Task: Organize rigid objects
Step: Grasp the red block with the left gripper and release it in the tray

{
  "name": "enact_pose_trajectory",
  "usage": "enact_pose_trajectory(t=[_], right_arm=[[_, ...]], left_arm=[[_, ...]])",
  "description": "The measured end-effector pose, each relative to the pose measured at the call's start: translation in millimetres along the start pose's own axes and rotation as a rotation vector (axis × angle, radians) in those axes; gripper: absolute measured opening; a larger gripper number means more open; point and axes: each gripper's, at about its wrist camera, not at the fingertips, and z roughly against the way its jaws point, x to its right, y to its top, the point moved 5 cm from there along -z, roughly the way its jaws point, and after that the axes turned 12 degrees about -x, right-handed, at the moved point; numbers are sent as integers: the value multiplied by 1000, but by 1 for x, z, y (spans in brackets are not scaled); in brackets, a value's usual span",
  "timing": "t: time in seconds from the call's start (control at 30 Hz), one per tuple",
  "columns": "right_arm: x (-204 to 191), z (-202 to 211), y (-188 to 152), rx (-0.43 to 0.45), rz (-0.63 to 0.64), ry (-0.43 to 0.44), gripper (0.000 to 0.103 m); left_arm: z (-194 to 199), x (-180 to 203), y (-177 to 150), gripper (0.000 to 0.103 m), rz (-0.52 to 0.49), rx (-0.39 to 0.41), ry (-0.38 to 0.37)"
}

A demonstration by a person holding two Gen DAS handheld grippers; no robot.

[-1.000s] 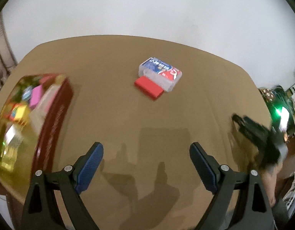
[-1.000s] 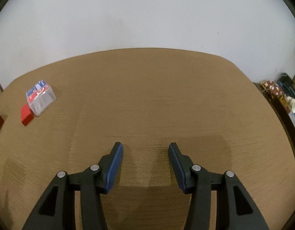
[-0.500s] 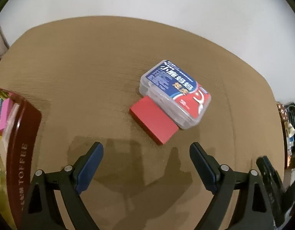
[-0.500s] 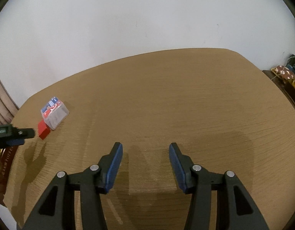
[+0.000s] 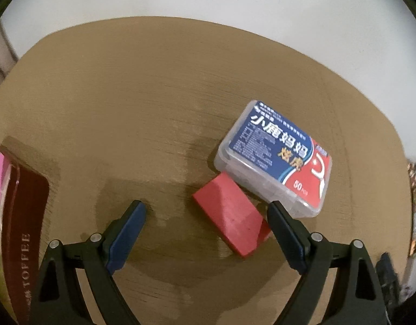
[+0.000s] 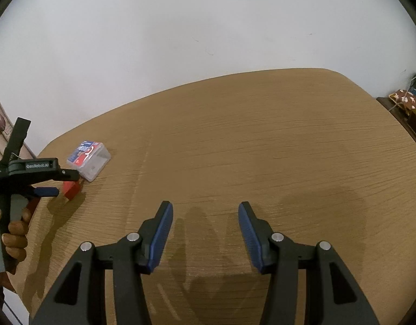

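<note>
Left wrist view showed the left gripper (image 5: 205, 216) open around the red block (image 5: 229, 219), which touched the floss box (image 5: 275, 159), both ungrasped; the right gripper (image 6: 205, 233) waited open.

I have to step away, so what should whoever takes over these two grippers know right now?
Left gripper: open, empty, low over the table, its right finger right beside the red block.
Right gripper: open, empty, over bare table, far from the items.
Red block lies flat, against the clear floss-pick box.
Dark red toffee tin sits at the left edge with items inside.
Done: neither item is picked up.
Left: probably grasp the red block, then the floss-pick box, likely for the tin.
</note>
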Motion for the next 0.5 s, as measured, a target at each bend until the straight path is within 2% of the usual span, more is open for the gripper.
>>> enact_pose_trajectory(t=[0.07, 0.23, 0.27, 0.3, 0.43, 0.47, 0.5], right_arm=[[1, 1, -1, 1, 0, 1, 52], [1, 2, -1, 1, -2, 4, 52], [1, 3, -1, 1, -4, 5, 52], [2, 3, -1, 1, -7, 6, 52], [3, 3, -1, -1, -11, 8, 52], [2, 3, -1, -2, -10, 8, 52], [2, 3, -1, -2, -11, 8, 52]], left_arm=[[1, 3, -3, 84, -14, 6, 7], [2, -13, -1, 63, -23, 11, -4], [1, -16, -4, 52, -26, 9, 0], [1, -19, -3, 39, -39, 8, 43], [1, -22, -1, 39, -92, 6, 67], [0, -21, 1, 44, -104, 4, 81], [0, -21, 2, 56, -109, 4, 93]])
